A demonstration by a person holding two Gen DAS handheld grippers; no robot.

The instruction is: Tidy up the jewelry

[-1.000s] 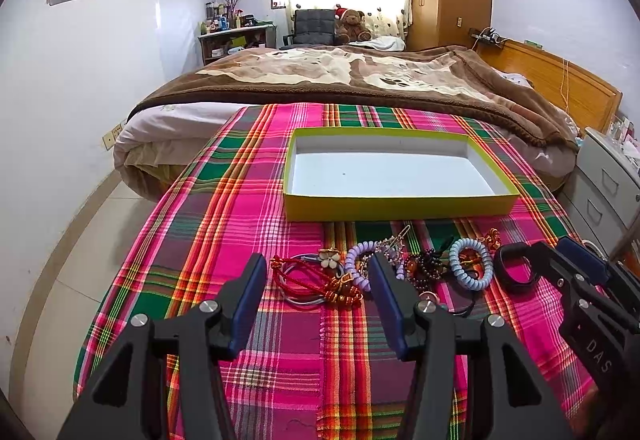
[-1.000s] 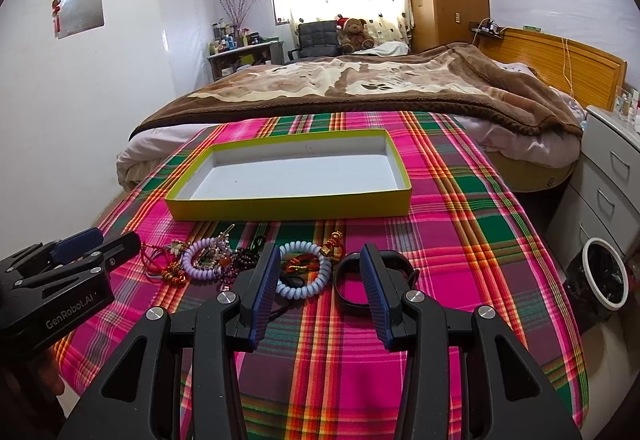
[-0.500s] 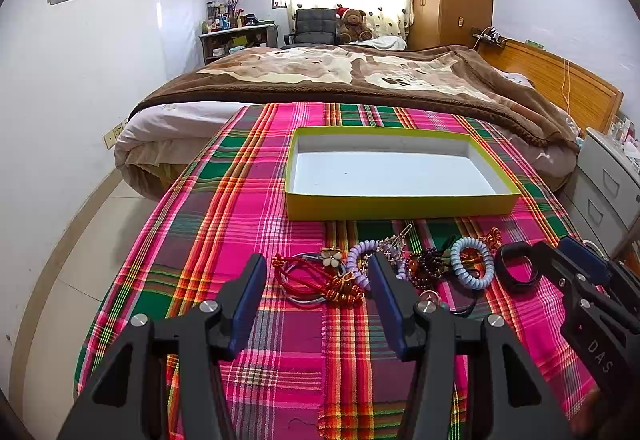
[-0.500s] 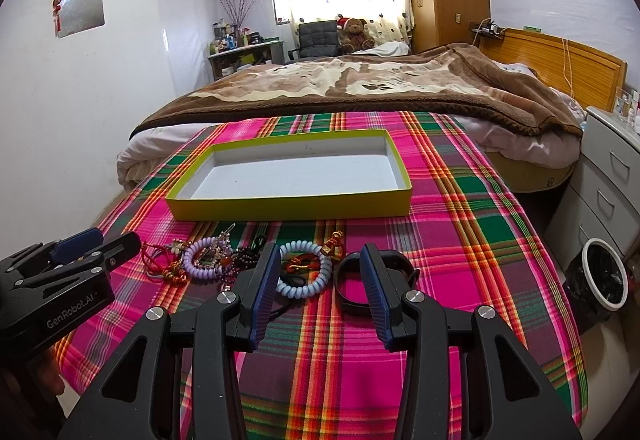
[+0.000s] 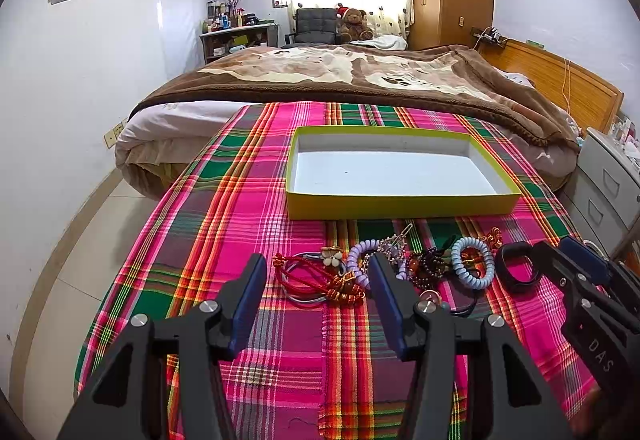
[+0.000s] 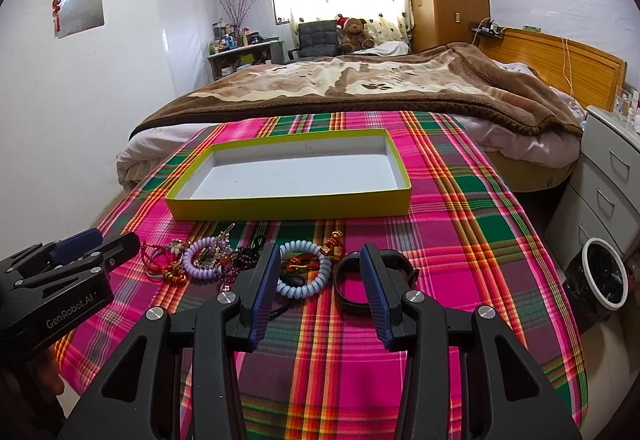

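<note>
Right wrist view reads "GenRobot.AI" on the left gripper (image 6: pixel 100 248), left view "DAS" on the right gripper (image 5: pixel 560 256), both gaping wide and empty above a tangled jewelry row (image 5: pixel 384 272) too knotted to count, two coil bands and one black band (image 6: pixel 352 280) clear, before one yellow tray (image 5: pixel 400 205).
</note>
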